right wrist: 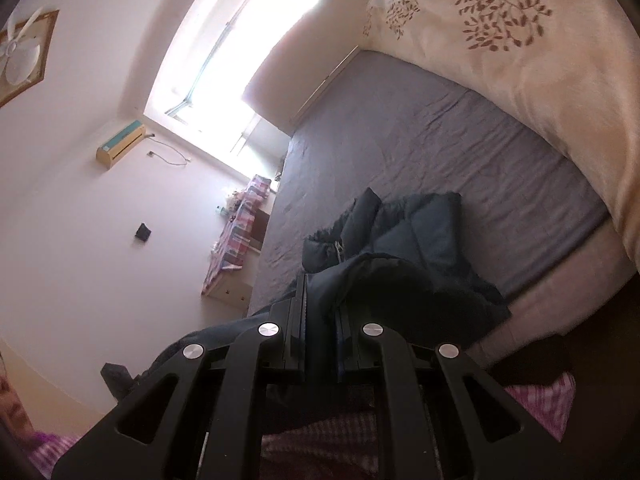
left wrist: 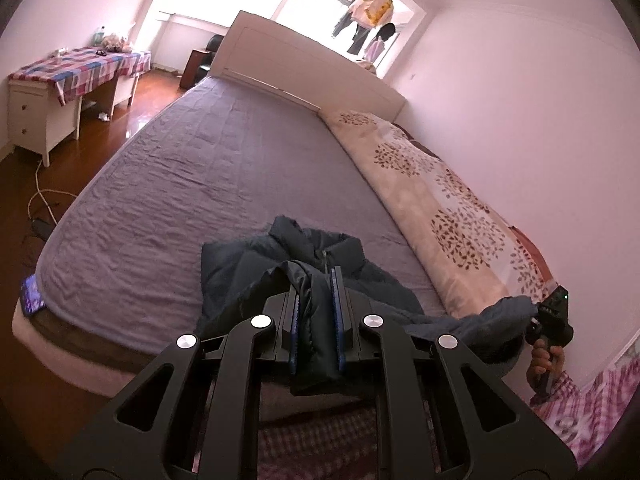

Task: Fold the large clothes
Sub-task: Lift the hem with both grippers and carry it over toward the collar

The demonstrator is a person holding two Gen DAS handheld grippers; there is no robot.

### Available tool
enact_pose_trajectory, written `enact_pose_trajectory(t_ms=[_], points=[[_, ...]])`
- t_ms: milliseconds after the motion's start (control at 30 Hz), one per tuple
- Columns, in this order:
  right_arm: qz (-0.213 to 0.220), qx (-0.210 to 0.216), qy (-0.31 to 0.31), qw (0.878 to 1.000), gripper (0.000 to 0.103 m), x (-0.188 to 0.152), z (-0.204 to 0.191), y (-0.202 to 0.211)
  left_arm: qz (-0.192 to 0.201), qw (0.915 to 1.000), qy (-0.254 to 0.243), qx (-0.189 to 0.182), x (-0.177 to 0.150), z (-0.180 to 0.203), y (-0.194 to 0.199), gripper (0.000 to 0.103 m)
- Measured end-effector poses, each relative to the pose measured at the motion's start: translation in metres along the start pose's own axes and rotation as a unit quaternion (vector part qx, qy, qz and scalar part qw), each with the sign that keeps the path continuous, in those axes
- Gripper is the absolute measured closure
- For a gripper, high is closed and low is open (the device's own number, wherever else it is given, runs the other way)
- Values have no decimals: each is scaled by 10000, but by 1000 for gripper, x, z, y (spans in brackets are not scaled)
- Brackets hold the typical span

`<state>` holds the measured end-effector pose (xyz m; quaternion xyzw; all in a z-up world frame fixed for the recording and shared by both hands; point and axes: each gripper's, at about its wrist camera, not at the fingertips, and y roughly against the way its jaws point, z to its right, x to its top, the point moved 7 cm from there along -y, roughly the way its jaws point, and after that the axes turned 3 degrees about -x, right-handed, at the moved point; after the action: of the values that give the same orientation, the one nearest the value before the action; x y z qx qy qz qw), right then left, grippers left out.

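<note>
A dark navy puffer jacket [left wrist: 248, 264] lies partly on the grey-purple bed sheet [left wrist: 200, 152], its collar and zip toward the headboard. My left gripper [left wrist: 318, 280] is shut on a fold of the jacket's fabric, lifted off the bed. In the left wrist view the right gripper [left wrist: 534, 310] shows at the right edge, held by a hand, with jacket fabric pinched in it. In the right wrist view my right gripper [right wrist: 320, 292] is shut on another part of the jacket [right wrist: 416, 236], which hangs down from it to the bed [right wrist: 440, 152].
A rolled cream quilt with a brown leaf print [left wrist: 432, 200] lies along the wall side of the bed. The white headboard [left wrist: 304, 68] stands at the far end. A white desk with a checked cloth [left wrist: 72, 76] and cables on the wooden floor [left wrist: 40, 200] are to the left.
</note>
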<state>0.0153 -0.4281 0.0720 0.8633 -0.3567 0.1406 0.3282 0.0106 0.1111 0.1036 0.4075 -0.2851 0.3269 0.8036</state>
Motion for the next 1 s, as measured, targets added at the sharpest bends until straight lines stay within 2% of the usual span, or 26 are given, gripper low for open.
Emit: enact_pose_trajectory(t_ms=[167,367,533,733,1000], points=[[-161,-15,-173,9997,91,45,5,-49,-82,9998,166,75,34,-16,-47,89],[-268,-201,-416,9986,91,94,26,-126,-249,9971,626,362,75,-55,-135,89],[-349,-569,-884,9938,91,126,71,-200,-514,9904,1119,633,91,-95,-205,89],[-612,-1094,-1229,9845,91,125,122,-269,-901,9801,1503,929,85,-137,-274,89],[-876,-1500,-1202,9774,92,120,150,-305,-1209,9725,1565,1228,73,-168,-321,88]])
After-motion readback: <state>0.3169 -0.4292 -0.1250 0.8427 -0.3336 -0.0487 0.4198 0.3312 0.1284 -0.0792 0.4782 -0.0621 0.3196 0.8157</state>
